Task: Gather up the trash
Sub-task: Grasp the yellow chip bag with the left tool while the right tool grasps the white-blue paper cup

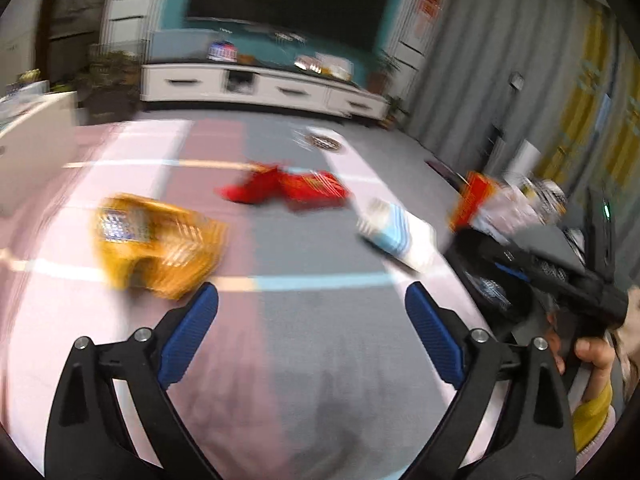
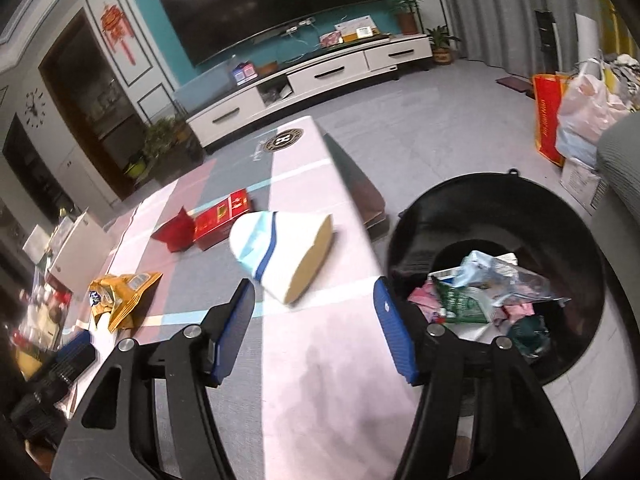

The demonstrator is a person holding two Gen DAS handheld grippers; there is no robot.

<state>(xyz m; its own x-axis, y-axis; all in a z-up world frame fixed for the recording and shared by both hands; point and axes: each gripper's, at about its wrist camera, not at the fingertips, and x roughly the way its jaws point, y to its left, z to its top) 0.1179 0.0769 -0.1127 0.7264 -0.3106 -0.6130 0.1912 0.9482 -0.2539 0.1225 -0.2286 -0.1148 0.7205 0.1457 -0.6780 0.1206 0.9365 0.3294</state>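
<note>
2 grippers show over a table (image 2: 304, 360) covered with a pink-and-grey cloth, each seen from its own wrist camera. In the left wrist view, which is blurred, the left gripper (image 1: 312, 312) fills the bottom of the frame with its blue-padded fingers (image 1: 188, 332) spread wide apart and nothing between them. Just above its left finger, at centre left, lies a crumpled yellow snack bag (image 1: 156, 244). At centre sits a red box (image 1: 312, 190) with a red wrapper (image 1: 248, 188) touching its left side. A white-and-blue carton (image 1: 396, 232) lies on its side right of centre. At the right edge a hand (image 1: 596, 356) in a yellow sleeve holds the other tool.

In the right wrist view the right gripper (image 2: 314, 312) stands at the bottom with its fingers (image 2: 396, 332) apart and empty, the white-and-blue carton (image 2: 288, 252) lying just above the gap between them. The red box (image 2: 222, 216) and red wrapper (image 2: 174, 232) lie left of centre, the yellow snack bag (image 2: 120, 292) at lower left near the table's edge. A black trash bin (image 2: 496, 200) stands beside the table at the right of the frame, already holding crumpled wrappers and plastic (image 2: 480, 292). A TV (image 2: 272, 4) on a teal wall and a white cabinet (image 2: 312, 76) fill the top of the frame.
</note>
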